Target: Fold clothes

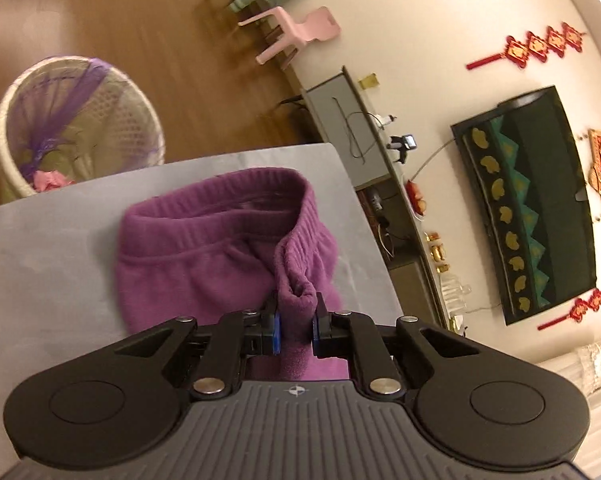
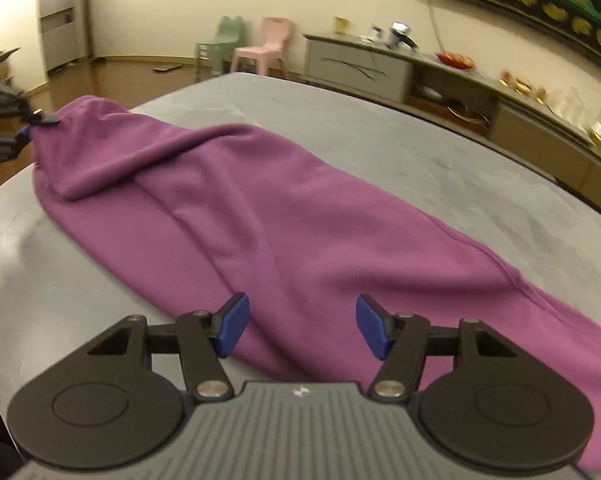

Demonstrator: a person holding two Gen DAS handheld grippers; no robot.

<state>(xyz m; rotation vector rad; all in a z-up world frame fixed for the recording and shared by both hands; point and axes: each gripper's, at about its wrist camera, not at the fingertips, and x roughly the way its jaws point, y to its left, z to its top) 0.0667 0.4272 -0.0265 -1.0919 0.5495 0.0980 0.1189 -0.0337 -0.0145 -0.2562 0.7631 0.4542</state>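
Note:
Purple fleece trousers [image 2: 260,216] lie stretched across a grey table [image 2: 440,168], with the ribbed waistband [image 1: 220,200] at the far end in the left wrist view. My left gripper [image 1: 296,326] is shut on a pinched fold of the purple cloth near the waistband corner, lifting it slightly. That same gripper [image 2: 26,128] shows at the far left edge of the right wrist view, holding the trousers' end. My right gripper [image 2: 298,326] hangs open just above the trouser leg, its blue pads [image 2: 232,324] apart with cloth beneath them and nothing pinched.
A woven basket [image 1: 80,128] with a purple net and pink cloth stands on the wood floor beyond the table. Green [image 2: 220,42] and pink [image 2: 266,46] small chairs and a long low cabinet [image 2: 380,68] line the wall. The table edge [image 1: 364,216] runs close to the trousers.

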